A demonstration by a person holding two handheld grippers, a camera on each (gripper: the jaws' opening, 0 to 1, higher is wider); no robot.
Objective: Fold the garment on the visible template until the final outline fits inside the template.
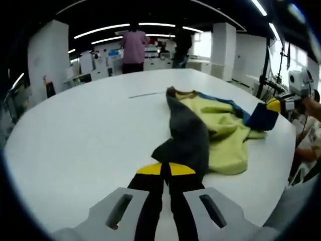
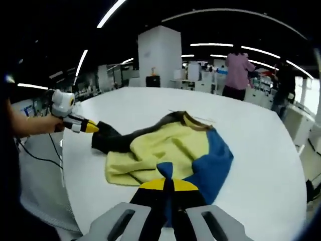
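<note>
A garment with a yellow body, a dark grey sleeve and a blue part lies crumpled on the white table. My left gripper is shut on the grey sleeve's end. From the right, my right gripper pinches the blue fabric. In the right gripper view, the right gripper is shut on the blue cloth, in front of the yellow body. At the left, the left gripper holds the grey sleeve.
A thin dark line runs across the table beyond the collar. The table edge curves close to both hands. A person's forearm holds the left gripper. Two people stand far back among white desks and pillars.
</note>
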